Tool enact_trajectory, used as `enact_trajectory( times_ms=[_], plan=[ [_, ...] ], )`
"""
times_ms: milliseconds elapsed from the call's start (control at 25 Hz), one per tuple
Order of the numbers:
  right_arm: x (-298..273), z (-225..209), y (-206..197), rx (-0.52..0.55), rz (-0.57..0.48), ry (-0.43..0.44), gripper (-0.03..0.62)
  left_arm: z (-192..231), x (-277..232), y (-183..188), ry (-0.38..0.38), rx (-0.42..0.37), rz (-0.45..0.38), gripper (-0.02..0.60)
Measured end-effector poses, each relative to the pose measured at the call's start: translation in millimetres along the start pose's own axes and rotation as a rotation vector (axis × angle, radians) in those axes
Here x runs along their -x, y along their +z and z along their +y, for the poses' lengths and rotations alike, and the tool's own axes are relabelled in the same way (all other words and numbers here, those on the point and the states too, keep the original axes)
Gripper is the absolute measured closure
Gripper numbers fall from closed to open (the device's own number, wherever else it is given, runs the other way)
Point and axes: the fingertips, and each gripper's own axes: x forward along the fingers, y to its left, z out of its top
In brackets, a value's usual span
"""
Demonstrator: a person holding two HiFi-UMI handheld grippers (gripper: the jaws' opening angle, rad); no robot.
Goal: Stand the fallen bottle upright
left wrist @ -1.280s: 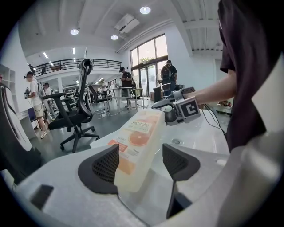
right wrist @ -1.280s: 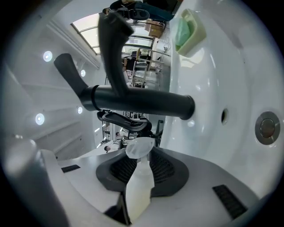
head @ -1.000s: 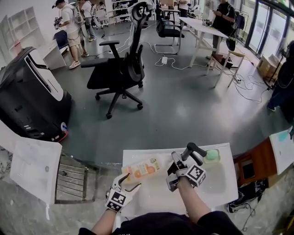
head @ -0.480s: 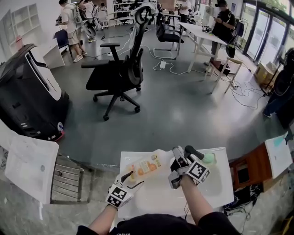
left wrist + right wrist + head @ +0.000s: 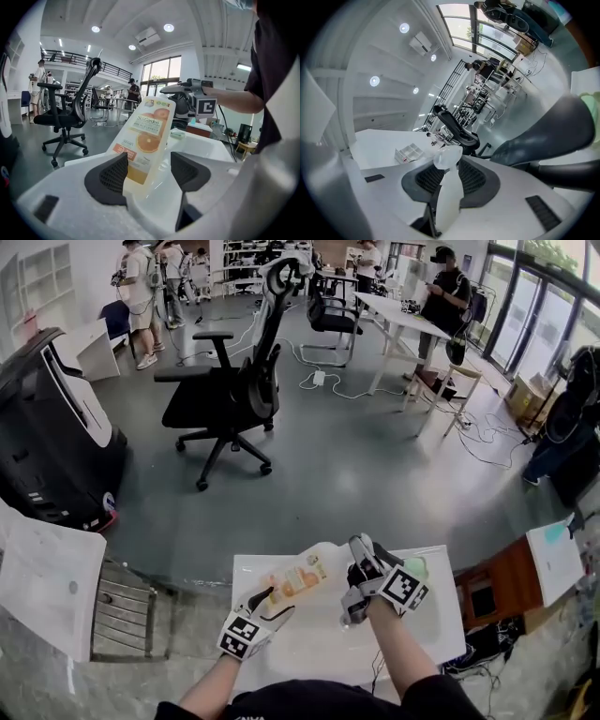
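Bottle [image 5: 295, 579] is held tilted over the white bench [image 5: 309, 652], with the cap end raised toward the far right and the base end low, toward the left tool [image 5: 275, 604]. It is not yet upright. Whether the base touches the bench cannot be told, because it is hidden behind the tool body.

Right tool [image 5: 354, 554] is pinched on the bottle neck just under the white cap. In the right gripper view the dark pads [image 5: 471, 178] are pressed onto the translucent neck from both sides.

Left tool is spread. In the left gripper view the bottle's base end is seen between the two pads, close against the left-hand one, with a clear gap to the other. Contact with that left-hand pad cannot be confirmed.

Contents: an amber-yellow fill is seen through the bottle wall at the low end, below the orange-slice label. The wall above the label looks whitish. The cap is on.

A pale green item [image 5: 416, 568] is seen on the bench near the far right corner, just behind the right tool. What it is cannot be made out. A black office chair [image 5: 225, 390] is seen on the grey floor, well apart from the bench.
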Motion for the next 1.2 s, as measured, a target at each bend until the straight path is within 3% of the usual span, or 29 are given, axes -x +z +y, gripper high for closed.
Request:
enact_trajectory(
  times_ms=[120,280,640,1200],
  plan=[
    [2,-2,5,0.009,-0.001,-0.015,0.497,-1,-8,4,-0.008,0.018,-0.015,0.29],
    [-1,11,16,0.063,-0.015,0.042,0.497,-2,-18,8,-0.017,0.029,-0.023,0.29],
    [1,15,29,0.114,-0.023,0.028,0.497,-2,-38,14,-0.031,0.065,-0.03,0.29],
    [-7,36,50,0.269,0.009,0.033,0.494,-17,-74,25,-0.119,0.117,-0.036,0.29]
  ],
)
